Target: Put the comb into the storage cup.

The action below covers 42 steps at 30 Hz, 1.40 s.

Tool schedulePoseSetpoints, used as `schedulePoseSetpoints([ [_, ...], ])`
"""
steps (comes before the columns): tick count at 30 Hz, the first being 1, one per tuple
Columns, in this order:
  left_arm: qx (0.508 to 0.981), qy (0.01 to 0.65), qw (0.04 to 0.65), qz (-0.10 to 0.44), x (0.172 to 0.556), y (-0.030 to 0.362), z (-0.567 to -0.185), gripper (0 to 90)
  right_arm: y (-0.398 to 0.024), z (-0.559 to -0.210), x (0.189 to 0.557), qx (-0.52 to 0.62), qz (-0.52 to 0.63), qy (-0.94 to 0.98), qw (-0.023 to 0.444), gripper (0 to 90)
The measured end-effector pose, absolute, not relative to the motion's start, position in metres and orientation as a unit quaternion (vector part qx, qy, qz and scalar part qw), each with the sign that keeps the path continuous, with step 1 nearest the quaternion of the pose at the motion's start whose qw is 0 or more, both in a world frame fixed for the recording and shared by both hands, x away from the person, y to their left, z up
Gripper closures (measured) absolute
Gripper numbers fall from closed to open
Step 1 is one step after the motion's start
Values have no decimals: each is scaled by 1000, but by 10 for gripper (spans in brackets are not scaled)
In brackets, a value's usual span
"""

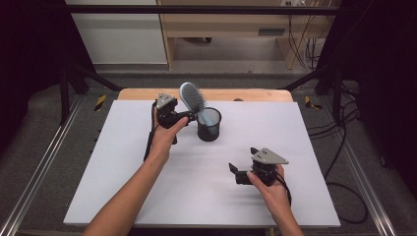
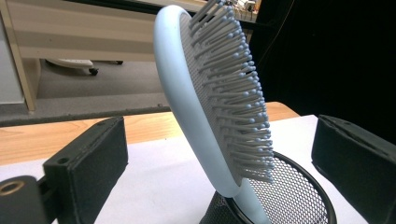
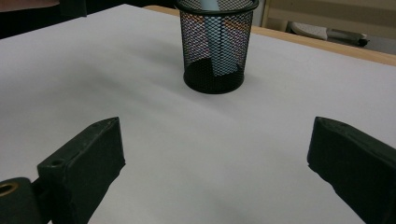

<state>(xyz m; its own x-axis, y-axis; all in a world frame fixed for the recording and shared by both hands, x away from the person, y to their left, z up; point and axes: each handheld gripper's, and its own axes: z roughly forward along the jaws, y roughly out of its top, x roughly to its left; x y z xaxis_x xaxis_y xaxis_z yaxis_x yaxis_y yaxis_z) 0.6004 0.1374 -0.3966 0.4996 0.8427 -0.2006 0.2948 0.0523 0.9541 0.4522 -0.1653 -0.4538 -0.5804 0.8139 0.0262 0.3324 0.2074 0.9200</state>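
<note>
A pale blue hairbrush (image 1: 192, 97) (image 2: 187, 93) stands handle-down in a black mesh cup (image 1: 209, 125) (image 2: 299, 186) near the back middle of the white table top (image 1: 123, 187). It leans left, with its bristles facing right. My left gripper (image 1: 189, 116) (image 2: 224, 154) is open just left of the cup. Its jaws stand wide on either side of the brush head without touching it. My right gripper (image 1: 242, 160) (image 3: 215, 158) is open and holds nothing, low over the table at the front right, and points at the cup (image 3: 215, 46). The brush handle (image 3: 219, 51) shows through the mesh.
A wooden strip (image 1: 255, 94) runs along the table's far edge. Beyond it are the floor, a wooden cabinet (image 1: 221, 24) and cables (image 1: 305, 44). Black frame bars stand at both sides. White table surface lies between the cup and my right gripper.
</note>
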Motion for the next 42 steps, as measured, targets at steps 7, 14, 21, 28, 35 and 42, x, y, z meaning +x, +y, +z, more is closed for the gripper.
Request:
schedulePoseSetpoints([
  [7,645,436,577,246,598,138,-398,39,-166,-453,453,385,497,738,245,39],
  [14,650,433,572,249,587,143,-401,40,-165,-451,451,382,492,740,254,39],
  [21,651,430,570,256,579,155,-398,38,-162,-451,450,382,488,742,256,38],
  [28,647,437,568,263,575,169,-400,35,-163,-451,450,381,487,743,256,38],
  [35,642,440,568,268,573,176,-401,35,-162,-452,450,380,487,744,255,38],
  [42,641,440,569,269,571,179,-399,35,-161,-452,450,378,486,746,254,38],
])
